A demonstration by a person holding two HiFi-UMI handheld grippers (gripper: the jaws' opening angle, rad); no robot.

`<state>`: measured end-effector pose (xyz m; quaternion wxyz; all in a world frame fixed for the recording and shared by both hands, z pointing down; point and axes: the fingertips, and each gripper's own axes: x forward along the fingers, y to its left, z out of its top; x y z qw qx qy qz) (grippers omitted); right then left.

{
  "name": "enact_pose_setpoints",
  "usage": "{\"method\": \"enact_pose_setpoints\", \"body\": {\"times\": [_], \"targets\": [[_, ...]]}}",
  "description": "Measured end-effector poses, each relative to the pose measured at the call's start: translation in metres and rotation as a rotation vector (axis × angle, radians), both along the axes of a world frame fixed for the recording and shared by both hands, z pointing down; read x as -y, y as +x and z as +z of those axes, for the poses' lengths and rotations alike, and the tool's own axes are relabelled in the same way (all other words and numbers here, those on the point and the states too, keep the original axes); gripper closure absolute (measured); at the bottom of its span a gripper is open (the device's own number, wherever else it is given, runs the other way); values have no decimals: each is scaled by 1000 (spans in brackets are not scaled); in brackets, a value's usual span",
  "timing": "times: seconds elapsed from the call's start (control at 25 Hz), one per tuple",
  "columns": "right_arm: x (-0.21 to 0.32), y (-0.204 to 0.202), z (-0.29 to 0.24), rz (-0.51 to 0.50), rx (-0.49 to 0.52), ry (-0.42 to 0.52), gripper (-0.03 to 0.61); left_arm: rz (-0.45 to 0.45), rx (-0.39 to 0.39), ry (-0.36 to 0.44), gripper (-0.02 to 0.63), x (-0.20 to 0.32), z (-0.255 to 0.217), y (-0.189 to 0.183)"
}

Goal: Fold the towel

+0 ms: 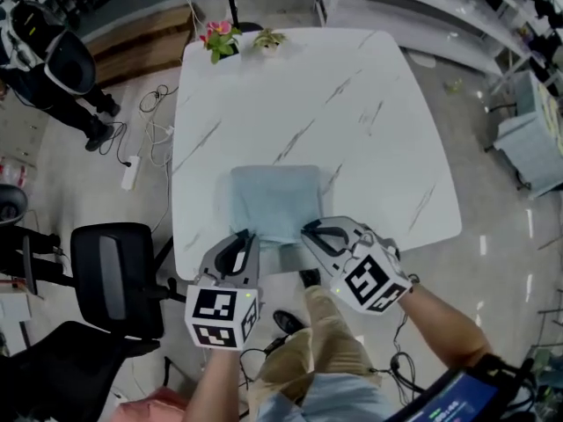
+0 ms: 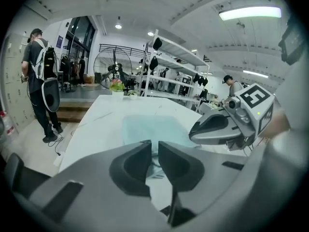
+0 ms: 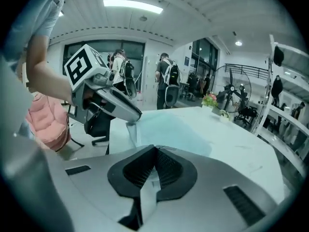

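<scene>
A light blue towel (image 1: 274,202) lies flat on the white marble table (image 1: 352,121), close to its near edge. My left gripper (image 1: 250,235) is at the towel's near left corner. In the right gripper view the left gripper (image 3: 137,116) pinches a corner of the towel (image 3: 159,129), which hangs from its tip. My right gripper (image 1: 307,229) is at the near right corner. Its jaws (image 3: 155,150) are shut, with a pale strip of towel running between them. In the left gripper view my left gripper (image 2: 154,144) shows only a thin gap, with the towel (image 2: 149,127) spread beyond it.
Two small flower pots (image 1: 220,39) (image 1: 268,40) stand at the table's far edge. A black office chair (image 1: 114,275) is left of me on the floor. A person with a backpack (image 1: 53,69) stands at the far left, with shelving (image 1: 528,139) to the right.
</scene>
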<state>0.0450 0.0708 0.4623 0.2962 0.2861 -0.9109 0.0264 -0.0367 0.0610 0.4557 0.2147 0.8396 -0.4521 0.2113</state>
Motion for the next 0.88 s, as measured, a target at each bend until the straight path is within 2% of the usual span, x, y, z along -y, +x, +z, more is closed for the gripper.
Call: {"method": "enact_pose_setpoints", "body": {"times": [0.2,0.52,0.64,0.88], "targets": [[1,5,28,4,-75,-22,560,9,42,-48,578,-2,32,-1],[6,2,45,23,-104,-48,560,13,56,-65,584,8,53,0],[4,5,33,38,-68,-70,560,5,45,-59,584,6,43,-1],[-5,29,-27,180,82,-76,558,-87,-50,24,581,-20,-23,-24]]}}
